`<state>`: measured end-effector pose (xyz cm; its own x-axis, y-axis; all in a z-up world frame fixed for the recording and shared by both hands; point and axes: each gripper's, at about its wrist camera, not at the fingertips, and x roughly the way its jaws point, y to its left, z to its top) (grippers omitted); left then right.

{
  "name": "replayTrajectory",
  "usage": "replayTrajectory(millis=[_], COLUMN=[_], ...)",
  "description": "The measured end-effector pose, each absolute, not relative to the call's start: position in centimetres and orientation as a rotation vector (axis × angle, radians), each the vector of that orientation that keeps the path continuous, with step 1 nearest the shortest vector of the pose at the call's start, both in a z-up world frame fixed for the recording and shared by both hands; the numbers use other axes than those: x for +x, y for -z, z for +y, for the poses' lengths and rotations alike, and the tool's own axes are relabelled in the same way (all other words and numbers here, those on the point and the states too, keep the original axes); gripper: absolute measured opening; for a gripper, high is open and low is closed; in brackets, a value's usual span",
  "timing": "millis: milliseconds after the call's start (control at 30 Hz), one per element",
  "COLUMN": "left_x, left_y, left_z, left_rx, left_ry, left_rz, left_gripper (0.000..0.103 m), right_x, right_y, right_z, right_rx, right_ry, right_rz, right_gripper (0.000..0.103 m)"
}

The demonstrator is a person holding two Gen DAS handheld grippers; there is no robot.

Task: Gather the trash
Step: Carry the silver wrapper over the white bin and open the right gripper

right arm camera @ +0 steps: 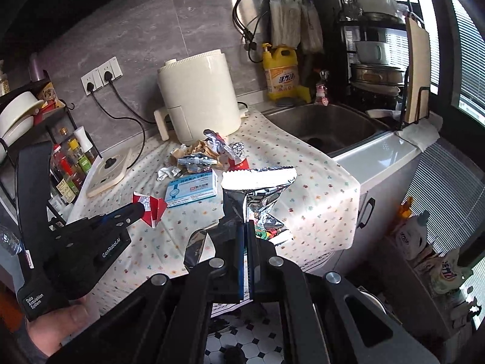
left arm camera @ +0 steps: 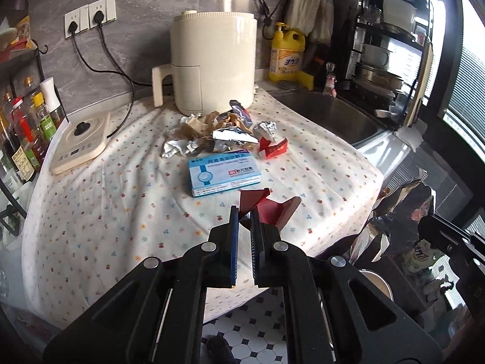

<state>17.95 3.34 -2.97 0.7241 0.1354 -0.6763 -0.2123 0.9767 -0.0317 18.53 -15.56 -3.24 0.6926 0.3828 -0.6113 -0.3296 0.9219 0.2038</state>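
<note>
Your left tool (left arm camera: 245,212) was clamped on a red wrapper (left arm camera: 269,209), held above the bench (left arm camera: 121,212). Your right tool (right arm camera: 246,227) gripped a foil bag (right arm camera: 260,188) off the bench's front edge; the trash pile (left arm camera: 212,133) lay beyond both.

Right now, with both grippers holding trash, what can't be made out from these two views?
- Any bin: in neither view.
- Left wrist view: red wrapper partly behind the left gripper fingers.
- Right wrist view: foil bag bottom hidden by the right gripper.
- Blue box: print too small to read.
</note>
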Motion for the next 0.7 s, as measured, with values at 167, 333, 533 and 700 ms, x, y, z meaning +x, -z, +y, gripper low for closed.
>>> replayTrajectory(millis=[167, 333, 533, 700], left_x=[19.1, 20.5, 21.7, 22.2], left_y=[3.9, 5.3, 8.3, 11.7], left_z=[1.3, -1.3, -6.0, -10.3], left_rx=[-0.082, -0.076, -0.045, 0.002], left_ry=[-0.117, -0.018, 0.160, 0.285], left_rz=[0.765, 0.788, 0.852, 0.932], left_gripper=[0.008, 0.008, 0.008, 0.008], right_x=[18.4, 17.9, 16.7, 15.6], right_y=[4.2, 5.4, 7.7, 9.8], right_z=[-18.0, -21.1, -25.4, -28.3], right_rx=[0.122, 0.153, 0.202, 0.241], right_ry=[-0.312, -0.194, -0.018, 0.090], right_rz=[0.715, 0.736, 0.789, 0.831], right_gripper=[0.002, 0.003, 0.002, 0.002])
